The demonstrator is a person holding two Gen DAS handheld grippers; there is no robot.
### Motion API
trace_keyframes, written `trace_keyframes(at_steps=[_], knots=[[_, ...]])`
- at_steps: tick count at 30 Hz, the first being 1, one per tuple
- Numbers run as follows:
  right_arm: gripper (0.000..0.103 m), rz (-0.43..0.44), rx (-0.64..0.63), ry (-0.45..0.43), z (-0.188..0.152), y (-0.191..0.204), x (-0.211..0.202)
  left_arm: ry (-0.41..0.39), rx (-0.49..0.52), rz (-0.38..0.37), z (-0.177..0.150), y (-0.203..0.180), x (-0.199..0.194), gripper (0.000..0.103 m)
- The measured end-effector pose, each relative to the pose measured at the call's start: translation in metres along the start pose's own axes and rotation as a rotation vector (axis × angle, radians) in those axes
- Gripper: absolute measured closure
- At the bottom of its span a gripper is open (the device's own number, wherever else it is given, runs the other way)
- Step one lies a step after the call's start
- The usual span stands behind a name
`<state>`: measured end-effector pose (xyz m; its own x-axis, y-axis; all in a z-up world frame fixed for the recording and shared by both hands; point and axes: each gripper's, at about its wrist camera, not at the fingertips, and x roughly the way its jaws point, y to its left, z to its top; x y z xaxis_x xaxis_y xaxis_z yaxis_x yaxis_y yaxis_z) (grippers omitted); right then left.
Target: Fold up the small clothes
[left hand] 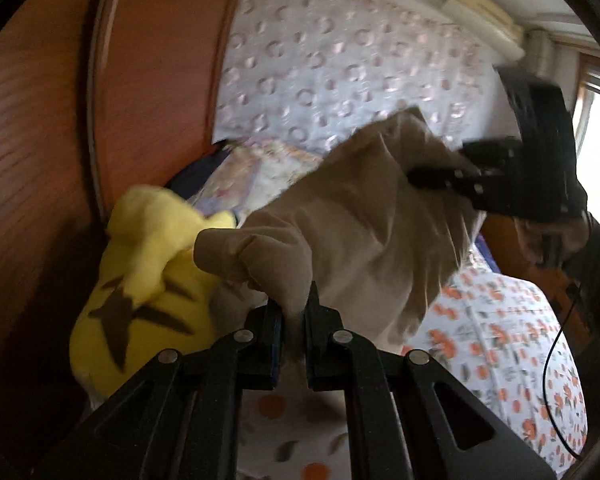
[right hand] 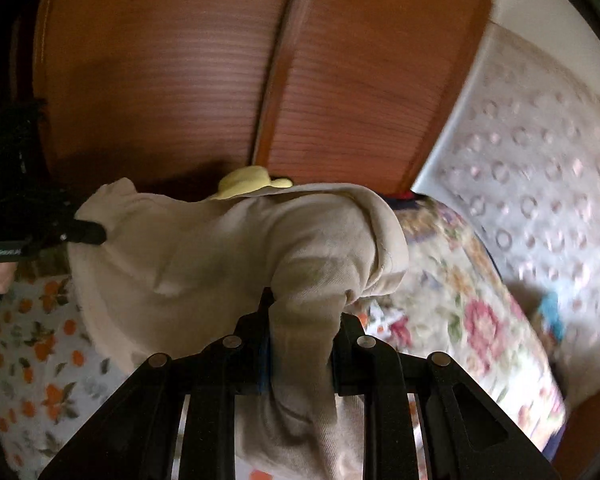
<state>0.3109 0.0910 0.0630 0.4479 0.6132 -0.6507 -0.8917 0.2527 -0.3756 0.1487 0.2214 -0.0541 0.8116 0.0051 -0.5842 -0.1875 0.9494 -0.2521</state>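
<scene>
Two wrist views, close on the cloth

Each camera looked along my fingers, facing the other across the beige garment (left hand: pixel 352 216); both shared it, the orange-flowered sheet (left hand: pixel 500 340) and wooden wardrobe (right hand: pixel 220 80).

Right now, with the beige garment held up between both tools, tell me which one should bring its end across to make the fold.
Left, probably. The left tool pinches only a small bunched corner of the beige cotton garment, light to swing over. The right tool clamps a thick gathered band with cloth draped over it, better kept as anchor.

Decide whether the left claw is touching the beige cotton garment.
Touching. The left wrist view shows the left claw pinching a fold of the beige cotton garment.
</scene>
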Motion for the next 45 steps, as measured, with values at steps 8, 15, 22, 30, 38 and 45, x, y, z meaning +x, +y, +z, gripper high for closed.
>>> trace_keyframes(at_steps=[8, 15, 22, 30, 38, 45], knots=[[0.079, 0.061, -0.013, 0.032, 0.036, -0.026, 0.074, 0.049, -0.014, 0.063, -0.015, 0.013, 0.024, 0.094], [0.046, 0.000, 0.170, -0.018, 0.024, -0.039, 0.078, 0.070, 0.004, 0.112, -0.021, 0.021, 0.029, 0.093], [0.046, -0.063, 0.339, -0.014, -0.008, -0.036, 0.078, -0.011, 0.036, 0.136, -0.015, 0.018, 0.001, 0.050], [0.046, -0.119, 0.472, -0.055, -0.045, -0.003, 0.000, -0.053, 0.126, 0.135, -0.007, -0.017, -0.020, 0.023], [0.046, -0.192, 0.563, -0.080, -0.085, 0.046, -0.074, -0.074, 0.186, 0.068, -0.019, -0.064, -0.040, 0.023], [0.031, -0.282, 0.673, -0.125, -0.121, 0.094, -0.143, -0.108, 0.214, -0.010, -0.030, -0.105, -0.062, 0.023]])
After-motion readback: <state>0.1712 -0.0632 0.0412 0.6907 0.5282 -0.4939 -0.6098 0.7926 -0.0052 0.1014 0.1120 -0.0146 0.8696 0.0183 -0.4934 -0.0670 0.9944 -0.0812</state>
